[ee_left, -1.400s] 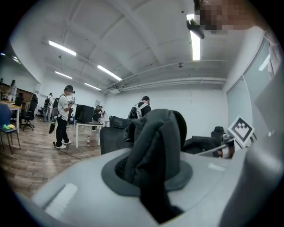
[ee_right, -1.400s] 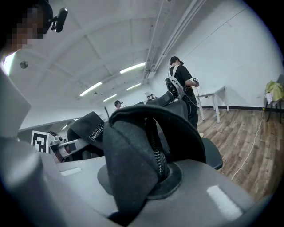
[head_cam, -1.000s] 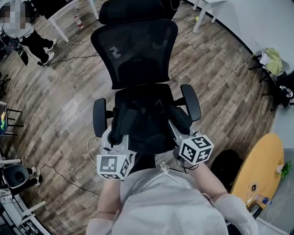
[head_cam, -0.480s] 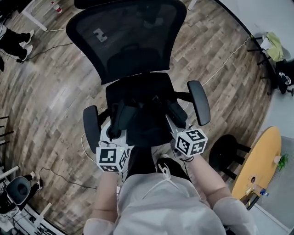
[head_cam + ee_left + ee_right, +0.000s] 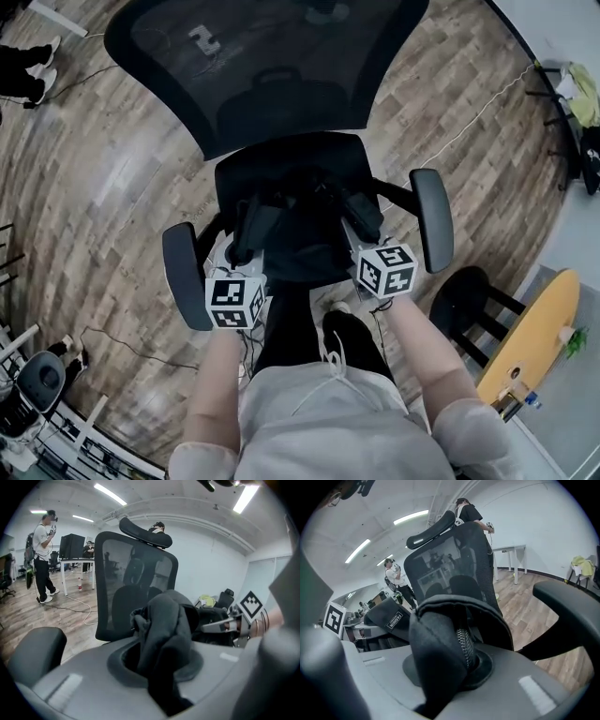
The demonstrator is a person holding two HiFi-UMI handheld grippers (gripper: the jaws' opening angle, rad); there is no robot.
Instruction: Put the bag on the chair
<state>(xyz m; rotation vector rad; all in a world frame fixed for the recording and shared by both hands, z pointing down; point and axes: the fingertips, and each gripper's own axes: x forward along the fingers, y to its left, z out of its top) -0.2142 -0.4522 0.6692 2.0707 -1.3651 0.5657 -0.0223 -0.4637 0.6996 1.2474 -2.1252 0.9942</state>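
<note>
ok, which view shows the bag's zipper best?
Right gripper view: the zipper runs down the clamped fold of the bag, close up with its teeth clear. The left gripper view shows only bunched bag fabric, no zipper. The head view shows the bag as a dark lump over the chair; the zipper can't be made out.

Black mesh-back office chair (image 5: 281,84) sits directly in front of the person, backrest on the far side, seat nearest them. Black fabric bag (image 5: 302,246) is over the seat, between the two armrests; can't tell if it touches the seat. Left hand-held gripper (image 5: 159,663) clamps the bag's left end, right hand-held gripper (image 5: 450,663) its right end. Black round stool (image 5: 461,298) stands right of the chair on the wood plank floor (image 5: 103,187), with the yellow round table (image 5: 534,323) further right. White cable (image 5: 473,117) runs across the floor right of the backrest.
</note>
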